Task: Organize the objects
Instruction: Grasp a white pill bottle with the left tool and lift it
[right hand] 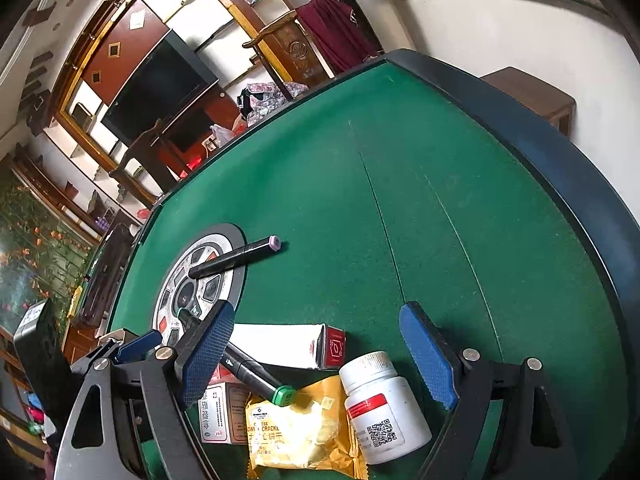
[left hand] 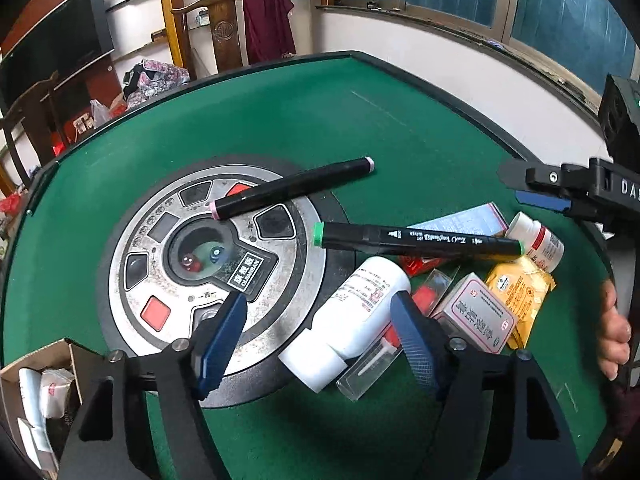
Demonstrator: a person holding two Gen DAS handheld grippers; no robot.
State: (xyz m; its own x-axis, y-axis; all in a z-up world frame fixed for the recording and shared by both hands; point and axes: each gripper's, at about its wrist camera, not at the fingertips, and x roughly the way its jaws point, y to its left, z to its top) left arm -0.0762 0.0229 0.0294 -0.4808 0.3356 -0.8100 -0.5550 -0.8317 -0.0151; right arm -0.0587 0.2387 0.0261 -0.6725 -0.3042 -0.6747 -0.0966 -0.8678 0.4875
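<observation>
Both grippers' blue fingers (left hand: 224, 340) gape empty over a tall white plastic bottle (left hand: 352, 312) and squat white pill bottle (right hand: 384, 404); sorting looks barely begun, clutter still heaped on the green worktop (left hand: 280, 120).

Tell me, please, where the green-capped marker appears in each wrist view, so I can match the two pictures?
Left wrist view: the green-capped marker lies right of centre, across the pile, one end over the round metal panel.
Right wrist view: the marker is lower left of centre, partly behind a finger, one cap over the yellow cracker packet.
Shared landmark: the pink-capped marker on the panel.
</observation>
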